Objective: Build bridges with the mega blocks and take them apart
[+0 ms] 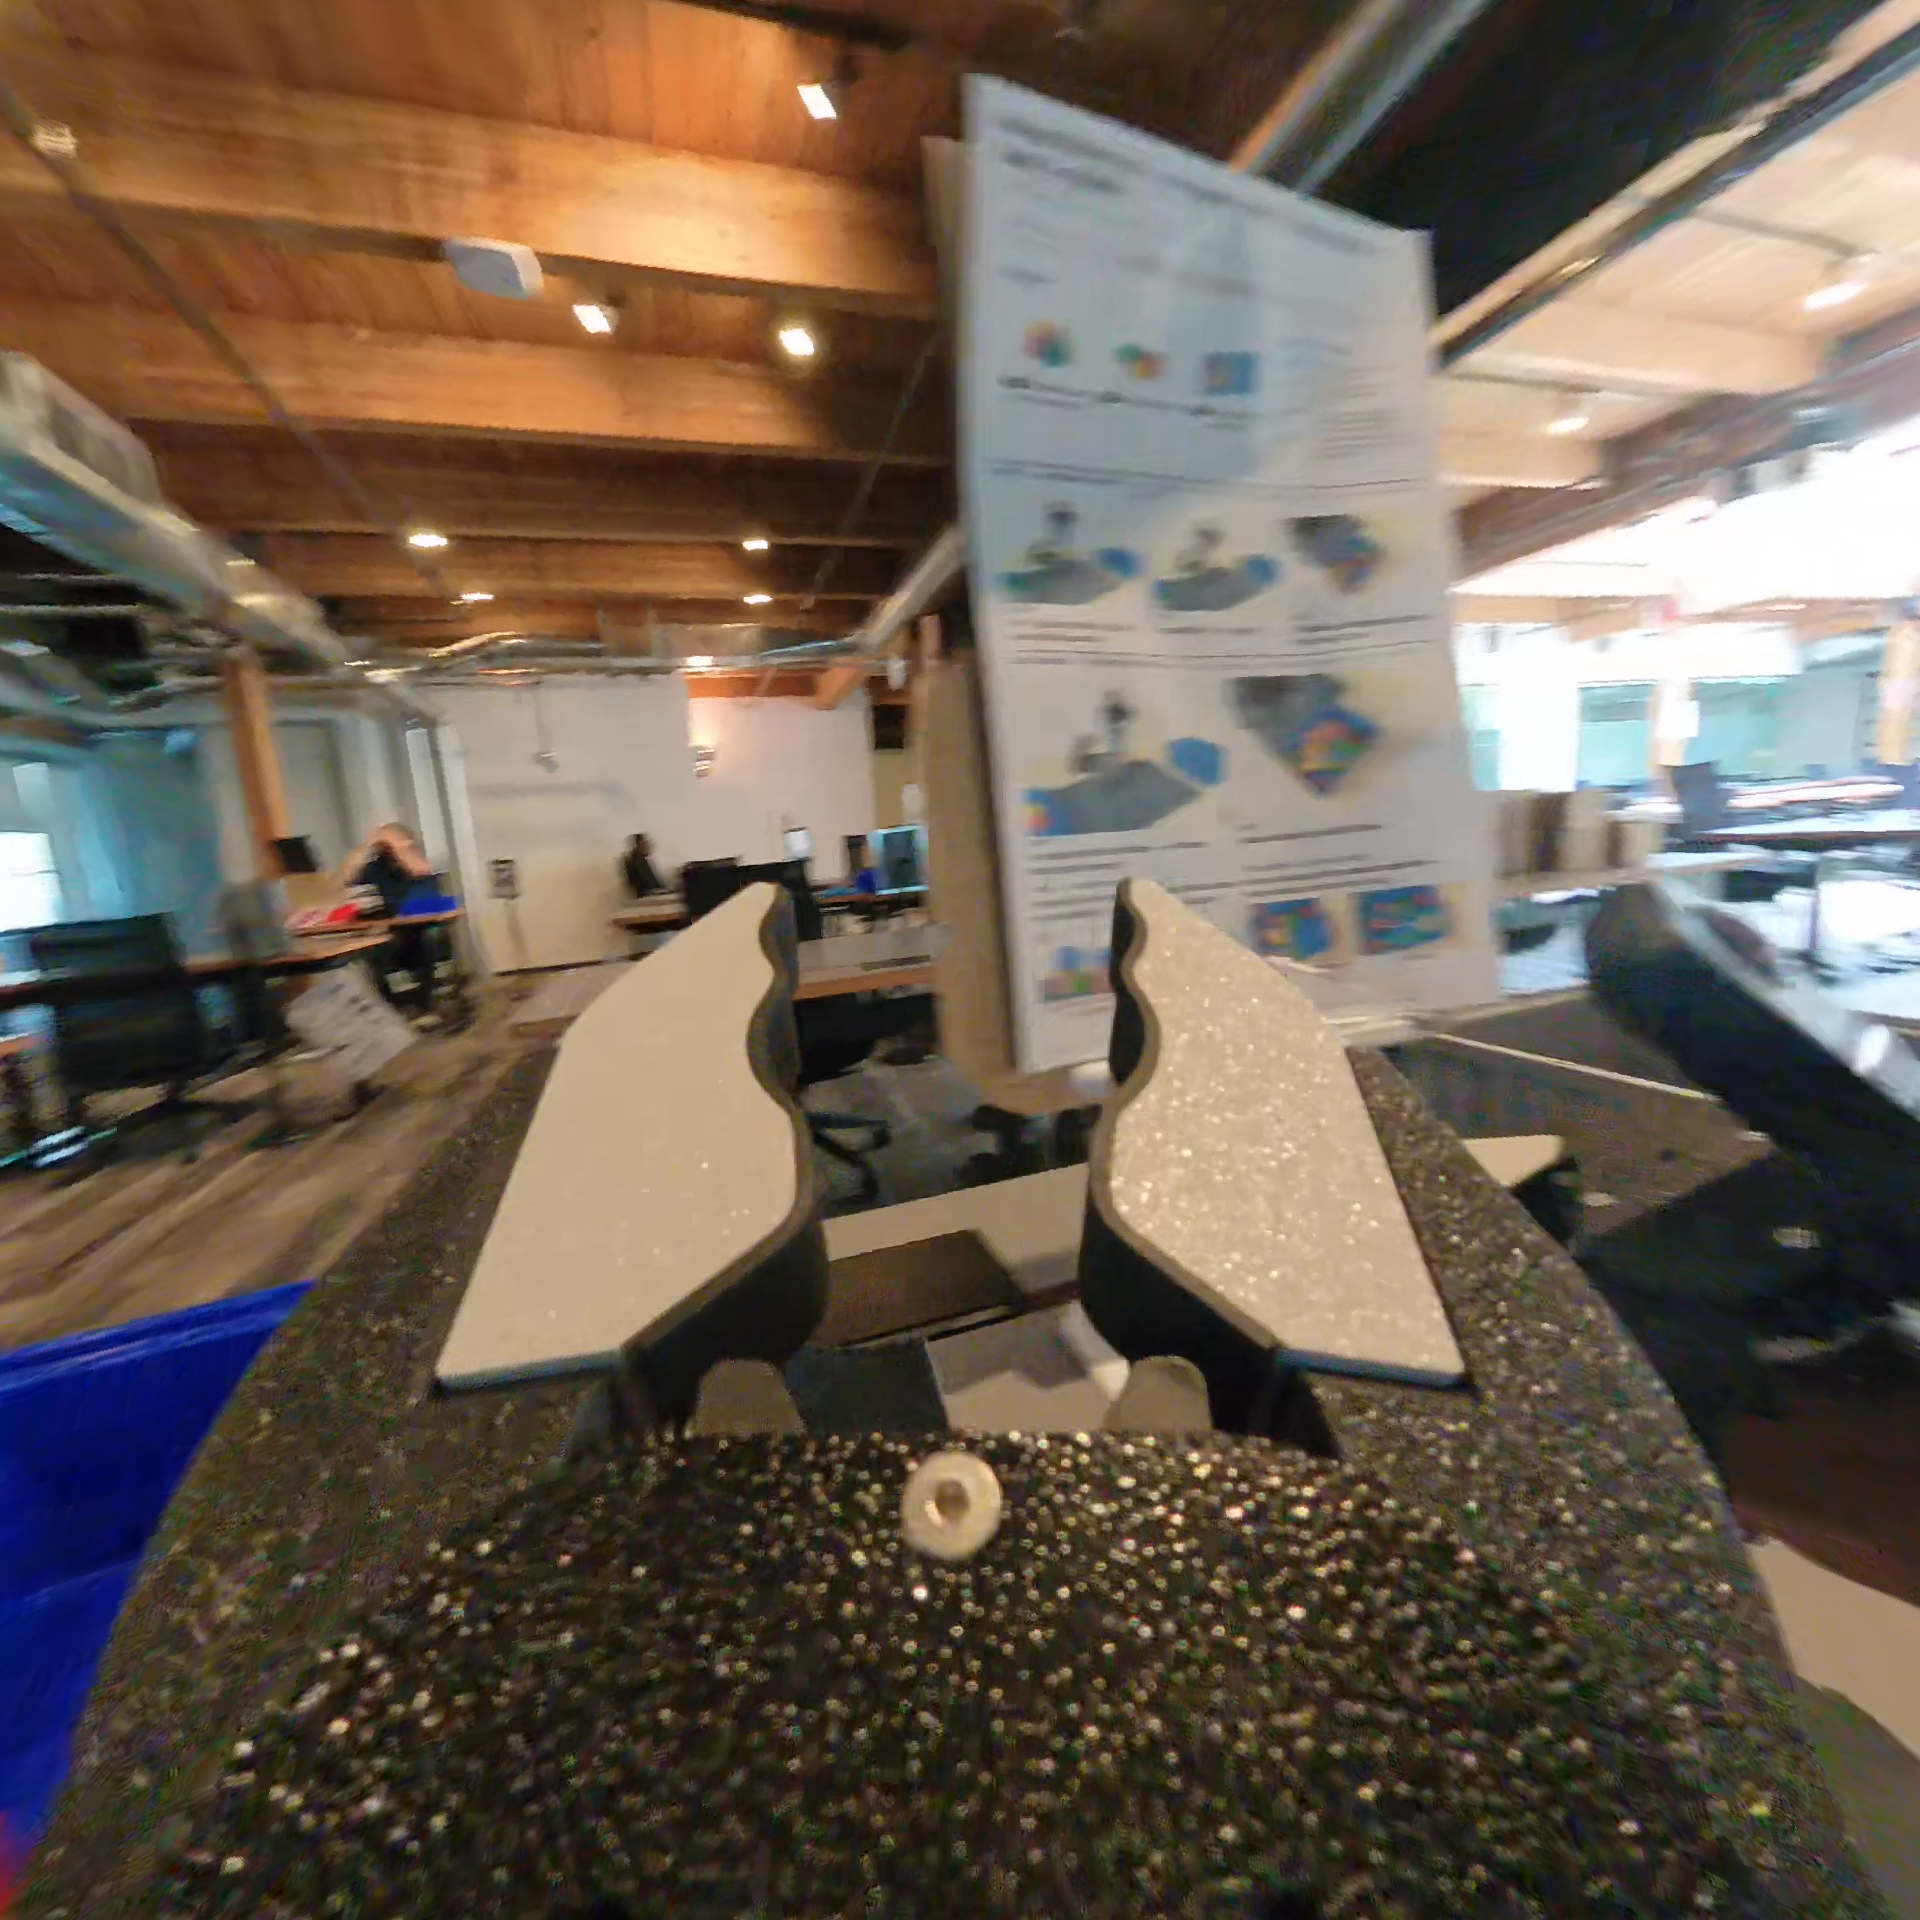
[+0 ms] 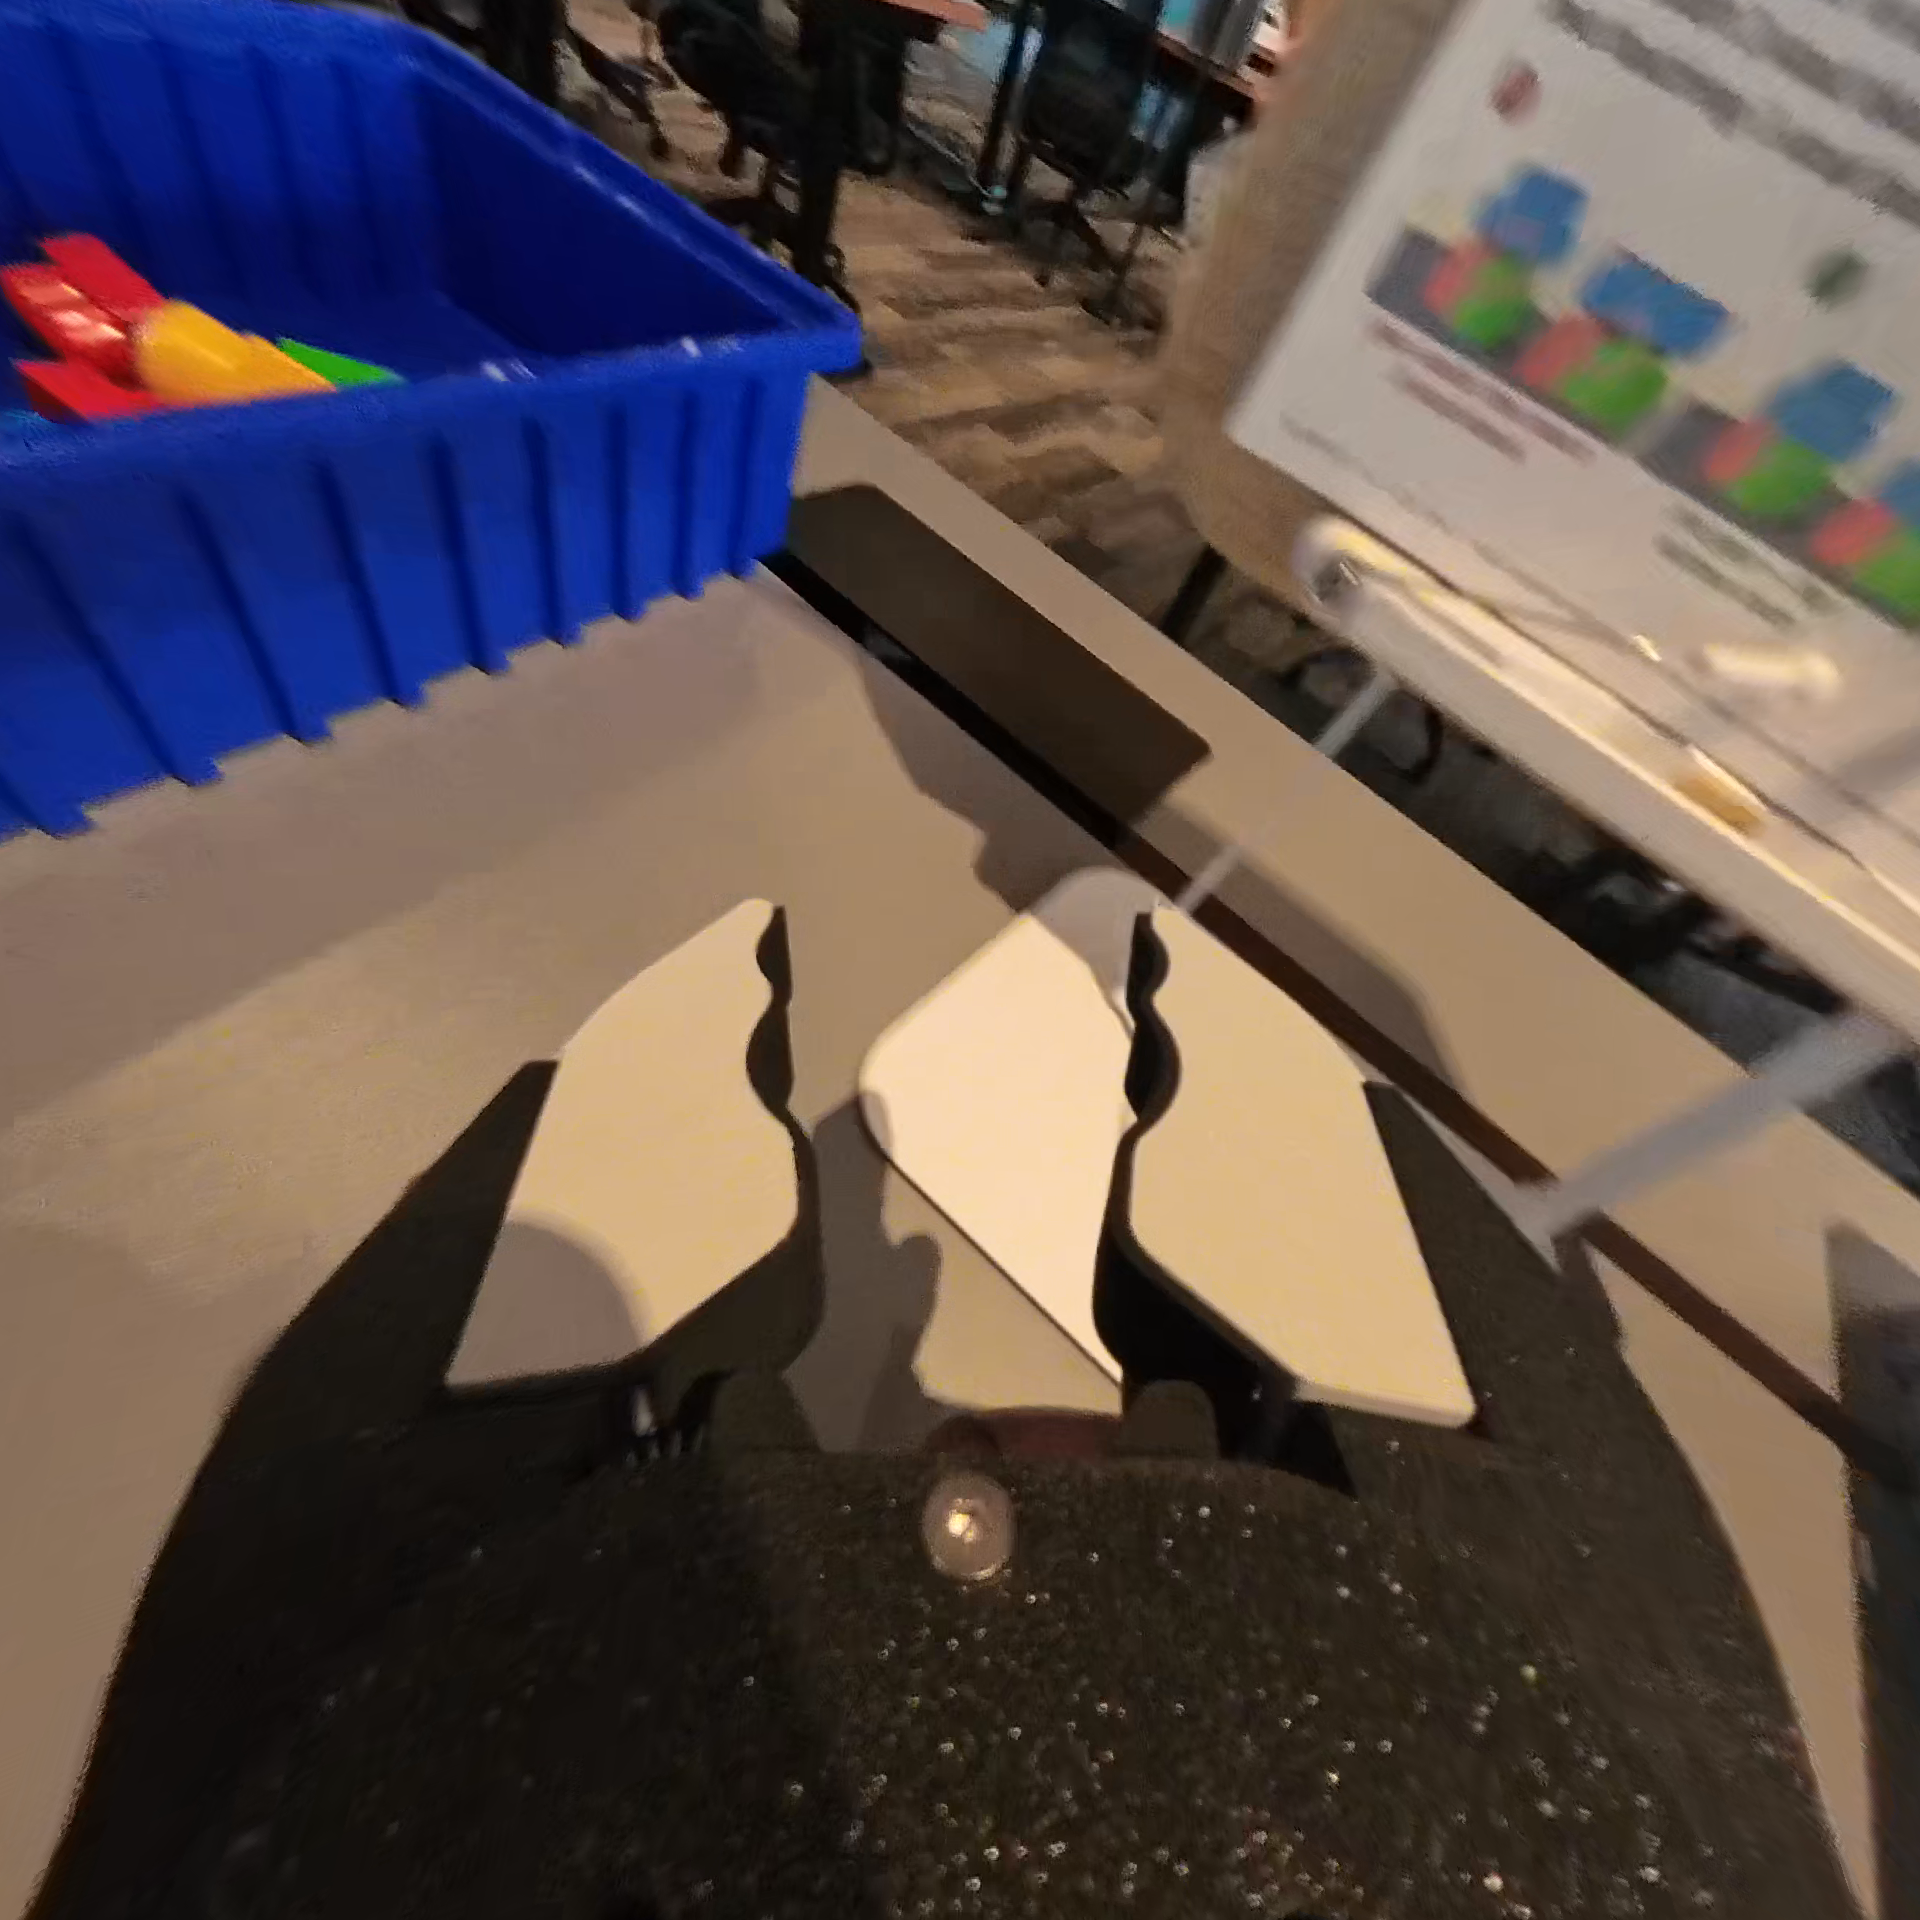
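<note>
Red (image 2: 73, 301), yellow (image 2: 197, 348) and green (image 2: 332, 364) mega blocks lie in a blue ribbed bin (image 2: 416, 582) at the upper left of the right wrist view. My right gripper (image 2: 956, 920) is open and empty, held over the beige table (image 2: 260, 1039), right of and nearer than the bin. A pale flat patch (image 2: 987, 1091) shows between its fingers; I cannot tell what it is. My left gripper (image 1: 951, 914) is open and empty, tilted up toward the room. A corner of the blue bin (image 1: 94, 1475) shows at its lower left. No blocks show in the left wrist view.
A black cover strip (image 2: 987, 644) runs along the table's far edge. Beyond it a poster (image 2: 1610, 312) stands on a white table (image 2: 1558, 748); the poster also shows in the left wrist view (image 1: 1195, 571). A dark blurred shape (image 1: 1745, 1049) is at the right. Office desks, chairs and seated people are far behind. One gripper's finger ends stand about 25 cm off the other's.
</note>
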### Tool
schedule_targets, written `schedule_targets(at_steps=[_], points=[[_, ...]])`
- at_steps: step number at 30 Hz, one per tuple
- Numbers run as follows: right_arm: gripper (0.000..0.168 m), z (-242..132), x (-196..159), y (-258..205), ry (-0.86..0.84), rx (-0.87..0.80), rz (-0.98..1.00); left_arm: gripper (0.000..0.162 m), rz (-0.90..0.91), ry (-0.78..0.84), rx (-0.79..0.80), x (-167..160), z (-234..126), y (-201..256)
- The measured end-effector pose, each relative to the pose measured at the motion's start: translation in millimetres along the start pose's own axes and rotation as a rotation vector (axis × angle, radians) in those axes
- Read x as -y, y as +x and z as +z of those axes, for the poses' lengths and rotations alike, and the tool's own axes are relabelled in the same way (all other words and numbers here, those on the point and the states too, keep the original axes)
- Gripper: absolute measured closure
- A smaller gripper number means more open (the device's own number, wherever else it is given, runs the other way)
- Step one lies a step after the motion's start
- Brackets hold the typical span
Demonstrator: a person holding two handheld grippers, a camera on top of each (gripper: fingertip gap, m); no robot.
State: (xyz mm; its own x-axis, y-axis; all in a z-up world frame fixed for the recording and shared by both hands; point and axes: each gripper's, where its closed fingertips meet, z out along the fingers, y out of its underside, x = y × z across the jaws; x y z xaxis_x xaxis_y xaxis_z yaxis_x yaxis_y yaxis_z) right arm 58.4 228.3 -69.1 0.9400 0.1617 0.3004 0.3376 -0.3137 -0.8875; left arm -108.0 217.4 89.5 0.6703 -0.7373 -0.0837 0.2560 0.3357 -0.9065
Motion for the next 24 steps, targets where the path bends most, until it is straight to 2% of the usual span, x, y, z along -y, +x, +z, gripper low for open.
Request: schedule_targets(at_steps=[3,6,13,18,24], points=[[0.106,-20,-34,33,-0.038,-0.089,0.019,0.106,-0.037,-0.011,-0.178,-15,12,78],[0.108,-42,-63,66,-0.059,-0.183,0.075,0.108,-0.058,-0.003,-0.265,-35,13,141],[0.108,-76,-105,105,-0.045,-0.249,0.222,0.118,0.115,0.047,-0.586,-86,-23,280],[0.109,-80,-117,112,-0.080,-0.257,0.194,0.111,0.043,0.100,-0.765,-75,-36,327],[0.109,-74,-129,109,-0.125,-0.260,0.160,0.106,0.108,0.125,-0.884,-65,-48,376]])
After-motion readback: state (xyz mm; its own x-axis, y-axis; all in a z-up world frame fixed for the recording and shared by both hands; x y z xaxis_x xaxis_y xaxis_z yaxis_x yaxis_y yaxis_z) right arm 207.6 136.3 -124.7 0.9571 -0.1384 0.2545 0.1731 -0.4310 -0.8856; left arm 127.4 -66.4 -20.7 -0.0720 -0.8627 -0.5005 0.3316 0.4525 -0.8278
